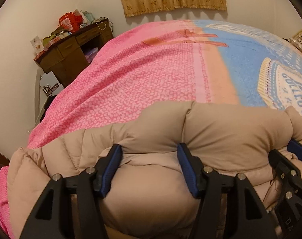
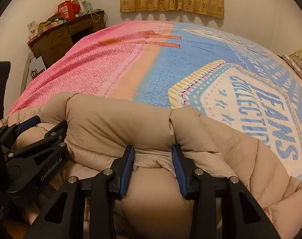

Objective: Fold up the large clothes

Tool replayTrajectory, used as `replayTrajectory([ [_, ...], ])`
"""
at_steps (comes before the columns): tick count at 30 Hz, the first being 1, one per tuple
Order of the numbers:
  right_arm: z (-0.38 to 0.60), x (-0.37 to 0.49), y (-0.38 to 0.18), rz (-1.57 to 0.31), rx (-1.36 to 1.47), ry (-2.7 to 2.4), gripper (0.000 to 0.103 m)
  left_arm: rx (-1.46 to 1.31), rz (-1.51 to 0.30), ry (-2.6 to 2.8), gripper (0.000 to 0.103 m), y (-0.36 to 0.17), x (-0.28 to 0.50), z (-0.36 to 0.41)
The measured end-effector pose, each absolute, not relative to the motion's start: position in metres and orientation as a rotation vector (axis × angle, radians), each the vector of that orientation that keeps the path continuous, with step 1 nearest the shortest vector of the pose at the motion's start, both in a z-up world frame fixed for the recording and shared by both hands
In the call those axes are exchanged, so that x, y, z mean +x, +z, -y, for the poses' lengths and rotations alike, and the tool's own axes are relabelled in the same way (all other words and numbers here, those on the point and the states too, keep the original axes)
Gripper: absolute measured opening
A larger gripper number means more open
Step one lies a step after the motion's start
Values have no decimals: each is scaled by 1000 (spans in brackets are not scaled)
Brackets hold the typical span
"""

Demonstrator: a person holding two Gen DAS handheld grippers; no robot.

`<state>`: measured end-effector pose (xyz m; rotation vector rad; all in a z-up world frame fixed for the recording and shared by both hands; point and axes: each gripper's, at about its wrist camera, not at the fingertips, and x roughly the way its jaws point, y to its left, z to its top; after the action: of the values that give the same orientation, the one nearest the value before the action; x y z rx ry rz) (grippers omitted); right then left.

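Bedspread (image 2: 119,63) pink and blue, printed; brown desk (image 1: 71,53) at wall. Beige puffy quilted jacket (image 1: 220,123) on near bed edge; left gripper (image 1: 149,151) and right gripper (image 2: 153,151) each clamp jacket fold.

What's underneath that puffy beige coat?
The coat lies on a bedspread, pink on one side and blue with lettering on the other. Both tongs pinch a fold of it. Whatever is directly beneath is covered.
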<state>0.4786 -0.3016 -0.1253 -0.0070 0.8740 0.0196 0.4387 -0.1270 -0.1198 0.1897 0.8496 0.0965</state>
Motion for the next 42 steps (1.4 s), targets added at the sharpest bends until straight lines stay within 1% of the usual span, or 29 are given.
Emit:
replayTrajectory([
  [5,301,476,-122,-867,0,22,42,169,-848,79,63,-118,438,125],
  [7,308,471,-114,-882,56,65,47,178,-847,74,64,-115,436,126],
  [8,314,462,-106,-875,94,83,47,181,-848,55,65,-112,434,126],
  [11,338,411,-65,-736,206,132,48,156,-833,-50,66,-87,410,114],
  [13,349,377,-44,-678,202,131,55,141,-775,-83,74,-63,382,95],
  [14,358,348,-31,-646,194,134,56,140,-743,-89,82,-52,366,85],
  [15,365,325,-23,-630,191,145,57,135,-712,-96,87,-42,347,71],
  [16,370,309,-19,-623,187,149,57,126,-686,-110,88,-33,325,54],
  [19,392,224,-7,-596,169,153,58,111,-647,-184,90,-17,256,-5],
  [21,404,169,-5,-573,160,152,60,107,-630,-187,97,-18,211,-44],
  [23,414,119,-7,-546,158,127,64,96,-622,-173,98,-23,179,-75],
  [25,423,71,-12,-527,160,83,73,78,-629,-147,98,-33,145,-107],
  [27,428,29,-21,-536,164,41,75,36,-641,-108,98,-46,112,-136],
  [30,433,-12,-41,-588,233,39,76,-45,-658,-95,98,-59,82,-162],
  [33,430,-31,-61,-651,272,43,76,-121,-679,-112,98,-74,61,-175],
  [40,427,-50,-97,-724,322,64,76,-88,-719,-136,97,-103,32,-170],
  [42,426,-51,-105,-742,322,58,76,-102,-742,-143,95,-113,30,-170],
])
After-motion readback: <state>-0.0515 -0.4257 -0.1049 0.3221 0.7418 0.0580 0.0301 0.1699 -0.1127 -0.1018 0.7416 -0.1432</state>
